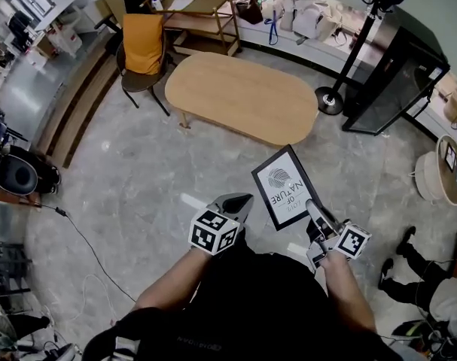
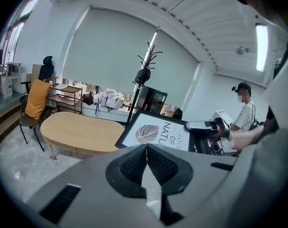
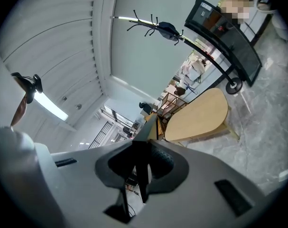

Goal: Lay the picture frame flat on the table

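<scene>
Pinching the picture frame [image 1: 284,185] by its edge, the right gripper [image 1: 312,206] is holding it aloft: seemingly stiff, light, breakable. The left gripper [image 1: 238,201] is sitting closed, empty.

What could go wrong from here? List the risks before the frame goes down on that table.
1. The right tongs pinch the black-framed leaf-print picture at one edge only, so it could pivot or slip onto the grey stone floor.
2. The left tongs are shut and empty, so nothing backs up that grip.
3. The oval wooden table stands some way ahead, and the tilted picture may land corner-first.
</scene>
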